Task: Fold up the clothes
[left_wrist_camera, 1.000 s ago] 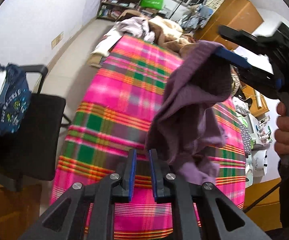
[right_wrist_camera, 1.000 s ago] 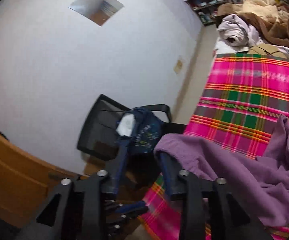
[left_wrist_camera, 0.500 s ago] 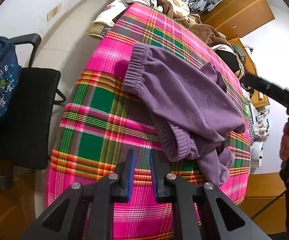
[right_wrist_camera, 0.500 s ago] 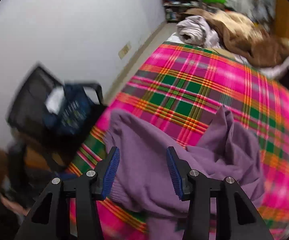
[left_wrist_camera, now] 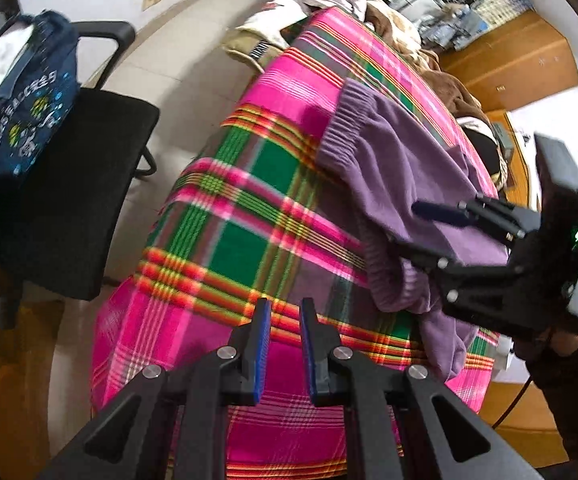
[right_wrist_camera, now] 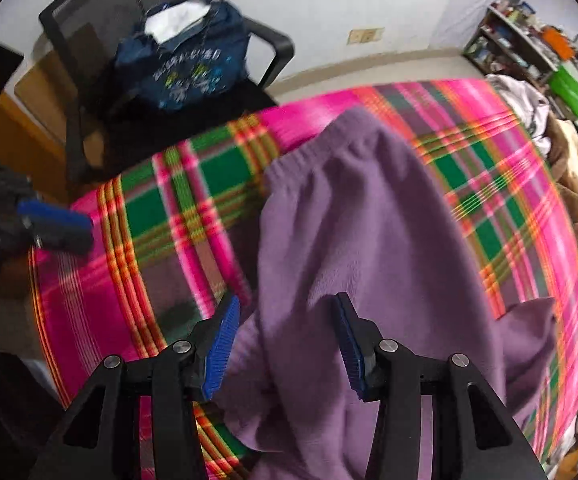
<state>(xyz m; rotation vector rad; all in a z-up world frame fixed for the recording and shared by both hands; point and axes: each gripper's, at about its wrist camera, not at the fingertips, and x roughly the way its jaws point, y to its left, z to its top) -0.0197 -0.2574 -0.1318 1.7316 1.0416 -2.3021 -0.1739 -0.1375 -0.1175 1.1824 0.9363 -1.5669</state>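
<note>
A purple knit garment (left_wrist_camera: 401, 172) lies rumpled on the pink and green plaid blanket (left_wrist_camera: 249, 200); its ribbed hem points to the far side. It also shows in the right wrist view (right_wrist_camera: 369, 240). My left gripper (left_wrist_camera: 283, 316) is open by a narrow gap and empty, above the blanket's near part, left of the garment. My right gripper (right_wrist_camera: 285, 332) is open wide and empty, just above the garment's near end. It shows from the side in the left wrist view (left_wrist_camera: 433, 216), over the garment's right part.
A black office chair (left_wrist_camera: 69, 200) with a dark blue bag (left_wrist_camera: 21, 112) stands left of the blanket. Piled bedding and clothes (left_wrist_camera: 329, 0) lie at the far end. A wooden cabinet (left_wrist_camera: 521, 64) and shelves (right_wrist_camera: 529, 44) stand at the back.
The right gripper held the garment up, then let it go; the garment now lies on the blanket. The right gripper has come down over it, open. The left gripper stayed slightly open.
</note>
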